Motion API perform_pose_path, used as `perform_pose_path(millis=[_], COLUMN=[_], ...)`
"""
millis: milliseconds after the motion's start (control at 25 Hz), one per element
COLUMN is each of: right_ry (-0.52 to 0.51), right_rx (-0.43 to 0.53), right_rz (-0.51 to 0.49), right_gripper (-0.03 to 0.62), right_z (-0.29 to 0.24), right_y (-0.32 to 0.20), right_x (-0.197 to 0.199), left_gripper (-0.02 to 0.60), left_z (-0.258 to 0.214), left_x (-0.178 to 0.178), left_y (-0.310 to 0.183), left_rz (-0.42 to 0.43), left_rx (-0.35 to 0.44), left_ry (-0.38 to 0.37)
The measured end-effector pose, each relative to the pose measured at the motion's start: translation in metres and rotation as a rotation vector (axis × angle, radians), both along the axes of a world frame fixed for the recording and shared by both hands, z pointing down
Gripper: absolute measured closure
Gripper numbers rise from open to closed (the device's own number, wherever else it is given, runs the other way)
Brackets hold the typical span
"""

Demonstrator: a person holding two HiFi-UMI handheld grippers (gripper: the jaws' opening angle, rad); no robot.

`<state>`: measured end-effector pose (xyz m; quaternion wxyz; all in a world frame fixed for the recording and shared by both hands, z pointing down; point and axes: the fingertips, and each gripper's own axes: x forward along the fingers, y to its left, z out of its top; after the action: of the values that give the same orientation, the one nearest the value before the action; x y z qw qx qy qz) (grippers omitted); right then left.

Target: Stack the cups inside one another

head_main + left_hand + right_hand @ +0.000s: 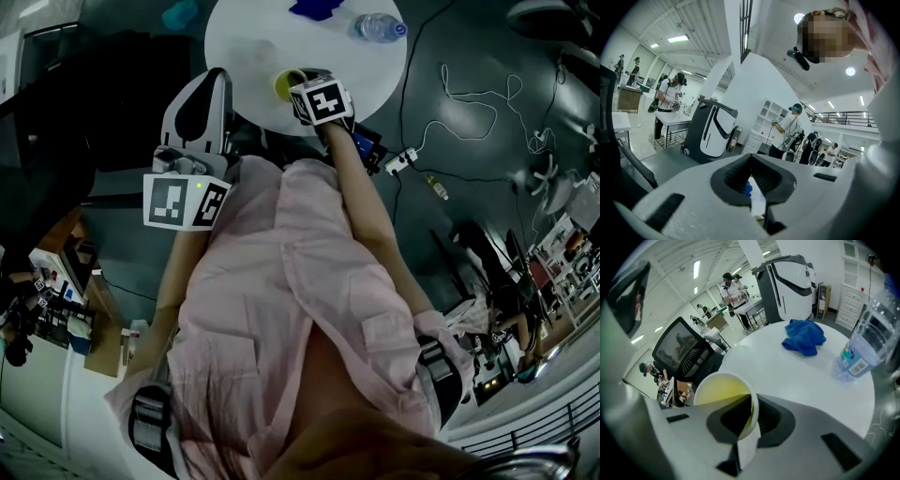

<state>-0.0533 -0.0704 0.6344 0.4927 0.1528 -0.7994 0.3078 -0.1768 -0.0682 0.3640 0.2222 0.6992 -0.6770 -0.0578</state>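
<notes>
A paper cup (723, 391) with a yellow inside stands near the front edge of the round white table (797, 376). My right gripper (752, 414) points steeply down at it, shut with one jaw inside and one outside the cup's near wall. In the head view the same cup (284, 86) shows beside the right gripper (302, 84) and its marker cube. My left gripper (208, 89) hangs off the table's left edge, holding nothing. In its own view the left gripper (751, 161) points nearly level across the room, its pads close together. No other cup shows clearly.
A blue cloth (804, 336) and a clear water bottle (862, 345) lie at the table's far side. A dark office chair (686, 352) stands beyond the table. Cables and a power strip (403, 159) lie on the floor to the right. Several people work in the background.
</notes>
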Motion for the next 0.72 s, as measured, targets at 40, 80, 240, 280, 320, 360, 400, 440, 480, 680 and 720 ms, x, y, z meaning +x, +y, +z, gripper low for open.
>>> perform_pose_path(millis=[40, 80, 240, 280, 320, 360, 400, 440, 480, 680, 720], right_ry=[-0.025, -0.045, -0.084, -0.096, -0.112, -0.132, -0.155, -0.181, -0.209, -0.347, -0.372], right_rx=[0.009, 0.024, 0.077, 0.093, 0.111, 0.129, 0.148, 0.167, 0.189, 0.337, 0.368], right_rz=[0.012, 0.023, 0.104, 0.134, 0.163, 0.192, 0.219, 0.244, 0.269, 0.355, 0.373], right_gripper=[0.554, 0.556, 0.556, 0.556, 0.556, 0.556, 0.556, 0.556, 0.556, 0.556, 0.556], right_z=[-0.006, -0.011, -0.029, -0.035, -0.042, -0.050, -0.058, -0.067, -0.077, -0.135, -0.148], right_y=[-0.003, -0.008, -0.026, -0.032, -0.038, -0.043, -0.047, -0.051, -0.053, -0.058, -0.057], right_x=[-0.003, -0.003, 0.008, 0.011, 0.014, 0.017, 0.020, 0.022, 0.025, 0.043, 0.048], left_gripper=[0.566, 0.566, 0.566, 0.566, 0.566, 0.566, 0.566, 0.566, 0.566, 0.566, 0.566], left_z=[0.000, 0.000, -0.003, -0.004, -0.005, -0.006, -0.007, -0.008, -0.009, -0.018, -0.020], left_x=[-0.001, -0.001, -0.004, -0.004, -0.004, -0.005, -0.004, -0.004, -0.003, 0.002, 0.003], left_y=[0.000, 0.001, 0.003, 0.004, 0.004, 0.006, 0.007, 0.009, 0.011, 0.026, 0.029], left_rz=[-0.001, -0.001, 0.002, 0.003, 0.005, 0.007, 0.008, 0.010, 0.013, 0.027, 0.029], left_rx=[0.002, 0.004, 0.018, 0.023, 0.026, 0.029, 0.033, 0.038, 0.043, 0.076, 0.083], left_ry=[-0.001, -0.002, -0.007, -0.008, -0.007, -0.007, -0.007, -0.007, -0.009, -0.027, -0.031])
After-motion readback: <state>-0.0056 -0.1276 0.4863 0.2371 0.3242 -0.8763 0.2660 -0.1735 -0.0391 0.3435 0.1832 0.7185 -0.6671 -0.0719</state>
